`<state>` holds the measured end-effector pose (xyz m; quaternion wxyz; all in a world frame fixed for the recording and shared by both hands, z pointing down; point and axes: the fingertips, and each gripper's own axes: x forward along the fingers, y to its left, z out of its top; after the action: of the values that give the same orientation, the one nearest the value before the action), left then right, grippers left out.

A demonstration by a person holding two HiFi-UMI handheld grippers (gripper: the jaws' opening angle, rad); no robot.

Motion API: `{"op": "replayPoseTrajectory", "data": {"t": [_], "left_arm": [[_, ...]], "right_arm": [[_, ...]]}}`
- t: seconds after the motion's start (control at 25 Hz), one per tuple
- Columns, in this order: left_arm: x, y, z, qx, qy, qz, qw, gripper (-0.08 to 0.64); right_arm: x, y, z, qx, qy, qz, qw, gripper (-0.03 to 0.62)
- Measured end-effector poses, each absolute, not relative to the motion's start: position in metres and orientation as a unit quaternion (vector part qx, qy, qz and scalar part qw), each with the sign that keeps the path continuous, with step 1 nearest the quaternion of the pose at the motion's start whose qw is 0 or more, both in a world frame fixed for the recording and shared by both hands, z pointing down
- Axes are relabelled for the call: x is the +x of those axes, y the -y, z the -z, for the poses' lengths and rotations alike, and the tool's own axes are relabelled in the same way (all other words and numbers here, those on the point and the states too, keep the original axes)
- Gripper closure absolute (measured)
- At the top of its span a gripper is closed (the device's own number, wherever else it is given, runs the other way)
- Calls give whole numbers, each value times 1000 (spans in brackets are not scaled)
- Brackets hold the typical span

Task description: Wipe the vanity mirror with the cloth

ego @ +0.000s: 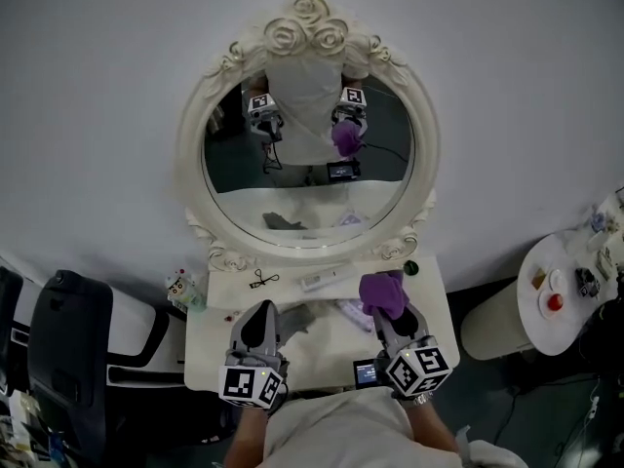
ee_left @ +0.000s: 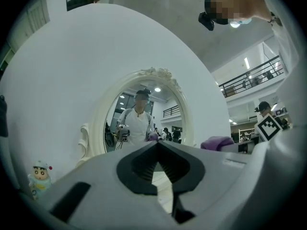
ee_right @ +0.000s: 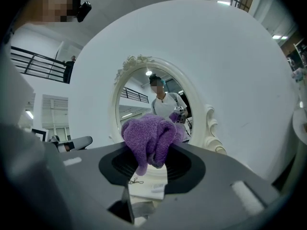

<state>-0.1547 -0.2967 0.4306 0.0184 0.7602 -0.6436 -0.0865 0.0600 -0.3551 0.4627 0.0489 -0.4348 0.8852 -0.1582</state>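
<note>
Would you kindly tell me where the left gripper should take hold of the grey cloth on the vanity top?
Pinch a crumpled fold of the grey cloth, at the edge beside the left gripper, coming down from above with jaws opened first. It lies limp and low on the vanity top, so a bunched fold likely offers more than flat parts.

Worktop (ego: 210,344): small black scissor-like item (ego: 263,280) near white tube (ego: 322,279); cartoon figurine (ego: 177,286) at left edge. Black chair (ego: 68,349) left; round side table (ego: 570,325) right
</note>
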Motion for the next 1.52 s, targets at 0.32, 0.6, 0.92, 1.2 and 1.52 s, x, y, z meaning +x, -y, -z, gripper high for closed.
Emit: {"op": "replayPoseTrajectory", "data": {"t": [0.32, 0.6, 0.92, 1.2, 1.52], "left_arm": [[-170, 334, -385, 781, 620, 75, 3, 558], [-193, 363, -332, 773, 630, 70, -19, 560], [-212, 375, -269, 762, 643, 73, -35, 558], [-229, 369, -229, 752, 651, 82, -61, 558], [-254, 356, -211, 734, 671, 77, -73, 560]], "right_arm": [[31, 398, -399, -445, -886, 104, 81, 449], [-14, 432, -324, -416, -904, 59, 74, 450], [-72, 449, -244, -370, -925, 31, 83, 451], [-130, 468, -187, -342, -936, 10, 83, 451], [-178, 475, -167, -332, -940, -12, 75, 451]]}}
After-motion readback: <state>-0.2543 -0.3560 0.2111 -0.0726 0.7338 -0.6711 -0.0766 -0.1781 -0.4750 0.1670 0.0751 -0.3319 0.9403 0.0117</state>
